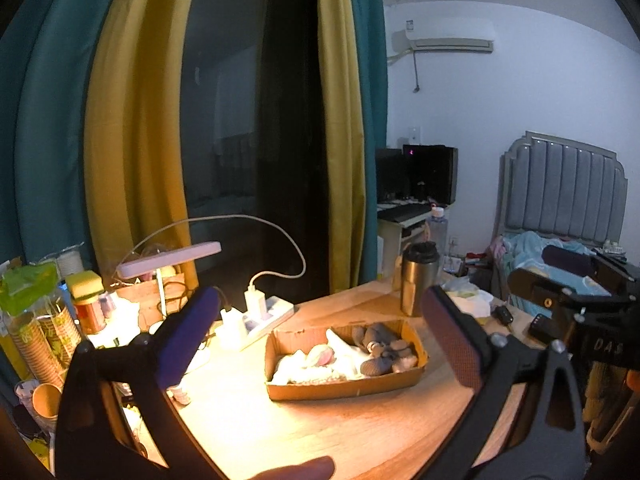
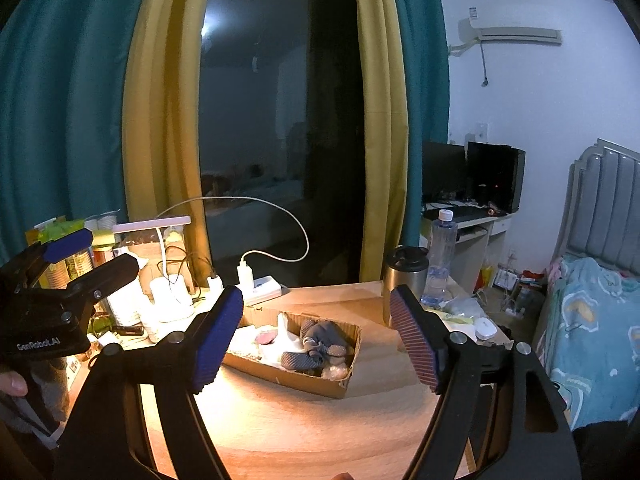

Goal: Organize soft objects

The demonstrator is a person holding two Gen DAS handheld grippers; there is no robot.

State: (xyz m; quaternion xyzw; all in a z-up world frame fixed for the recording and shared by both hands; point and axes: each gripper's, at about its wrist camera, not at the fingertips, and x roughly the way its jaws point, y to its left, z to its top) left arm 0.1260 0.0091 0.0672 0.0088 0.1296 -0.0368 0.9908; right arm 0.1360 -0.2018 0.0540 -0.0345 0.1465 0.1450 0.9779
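Note:
A shallow cardboard box (image 1: 344, 390) (image 2: 304, 380) sits on the wooden table. It holds grey socks (image 1: 380, 346) (image 2: 324, 340) and white soft items (image 1: 308, 364) (image 2: 280, 350). My left gripper (image 1: 320, 340) is open and empty, held above the table in front of the box. My right gripper (image 2: 316, 336) is open and empty too, also raised before the box. The right gripper shows at the right edge of the left wrist view (image 1: 576, 284), and the left gripper at the left edge of the right wrist view (image 2: 68, 276).
A lit pink desk lamp (image 1: 168, 258), a power strip with chargers (image 1: 260, 314) and paper cups (image 1: 44, 336) crowd the table's left. A steel mug (image 1: 418, 284) and water bottle (image 2: 440, 256) stand behind the box. A bed (image 2: 592, 328) lies to the right.

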